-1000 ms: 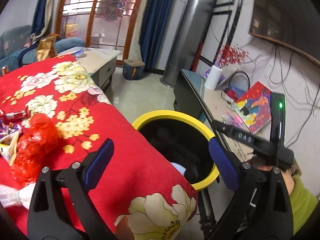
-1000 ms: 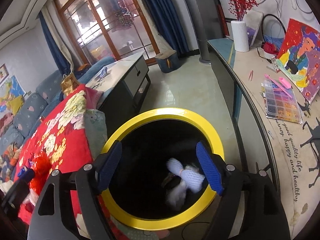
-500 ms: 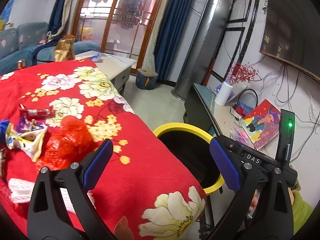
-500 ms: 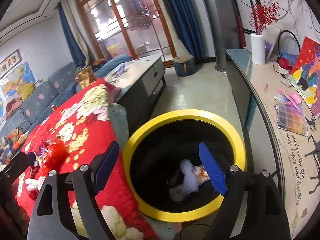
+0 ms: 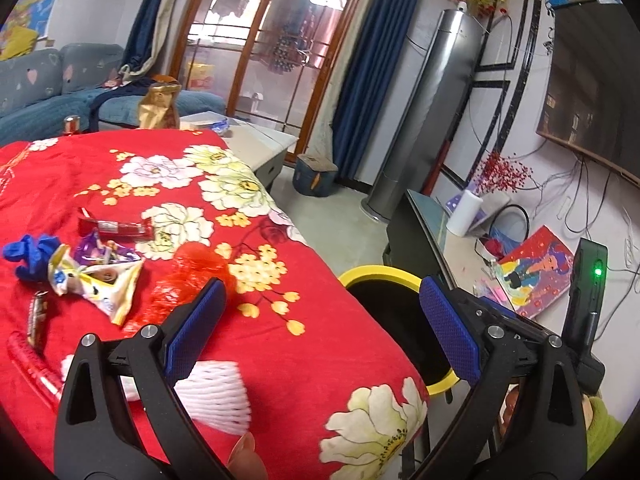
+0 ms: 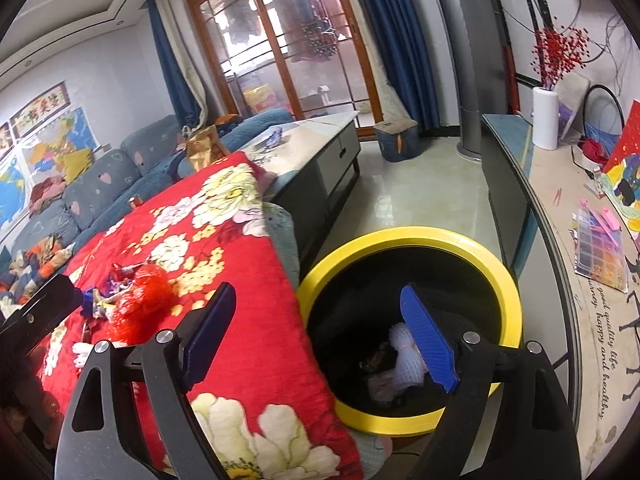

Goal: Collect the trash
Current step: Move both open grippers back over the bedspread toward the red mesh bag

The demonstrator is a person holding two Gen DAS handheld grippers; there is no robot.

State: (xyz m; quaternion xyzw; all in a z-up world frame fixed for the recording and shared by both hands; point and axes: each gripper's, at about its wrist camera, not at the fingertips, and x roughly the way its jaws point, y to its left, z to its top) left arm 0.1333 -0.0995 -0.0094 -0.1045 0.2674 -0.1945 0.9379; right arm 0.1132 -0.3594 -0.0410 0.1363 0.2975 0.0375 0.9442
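**A:** How far along are we?

**B:** Partly. Left of my left gripper (image 5: 320,320), jaws wide and empty, a blue crumpled glove (image 5: 28,256), a yellow-and-white snack wrapper (image 5: 100,284) and a red crinkled plastic bag (image 5: 180,284) lie on the red floral-covered worktop (image 5: 300,360); a white foam net sleeve (image 5: 218,396) sits just under the left jaw.

**A:** And the bin?

**B:** My right gripper (image 6: 320,332), jaws wide with nothing between them, hangs over the black round bin with a yellow rim (image 6: 404,236). I see white foam netting (image 6: 404,356) inside, so some trash is binned.
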